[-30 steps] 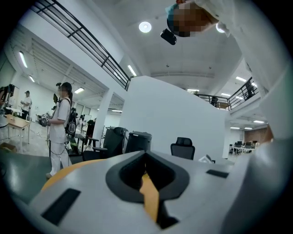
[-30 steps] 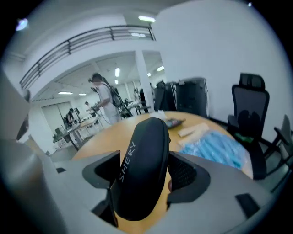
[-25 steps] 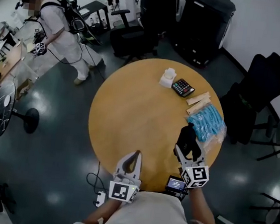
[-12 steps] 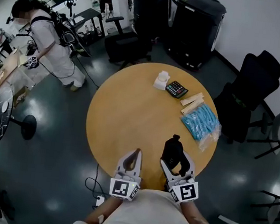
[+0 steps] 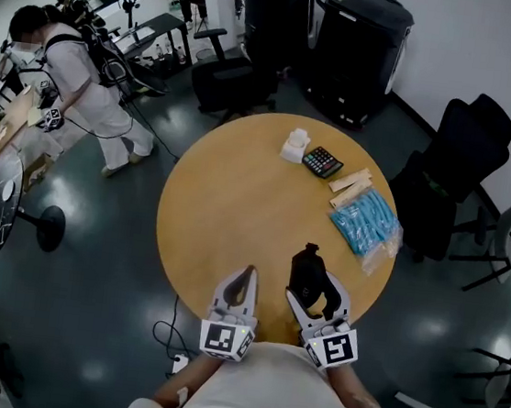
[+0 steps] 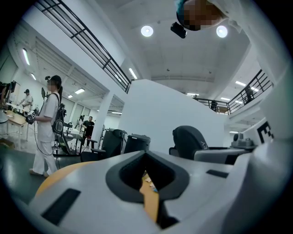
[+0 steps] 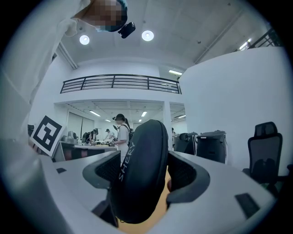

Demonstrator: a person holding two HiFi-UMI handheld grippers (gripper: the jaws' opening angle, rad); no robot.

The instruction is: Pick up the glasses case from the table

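The black glasses case (image 5: pixel 307 271) is clamped upright between the jaws of my right gripper (image 5: pixel 312 293), above the near edge of the round wooden table (image 5: pixel 238 196). In the right gripper view the case (image 7: pixel 137 169) fills the gap between both jaws. My left gripper (image 5: pixel 238 284) hovers at the table's near edge, just left of the right one, its jaws closed together with nothing between them. In the left gripper view the left gripper (image 6: pixel 147 183) shows only a thin slit onto the tabletop.
At the table's far right lie a calculator (image 5: pixel 322 162), a white box (image 5: pixel 294 144), wooden sticks (image 5: pixel 350 184) and a blue packet (image 5: pixel 366 221). Black office chairs (image 5: pixel 453 172) and bins (image 5: pixel 358 45) stand around. A person in white (image 5: pixel 76 84) walks at the far left.
My right gripper has carried the glasses case leftward and nearer to me, from the table's right side to its near edge. The left gripper has barely moved.
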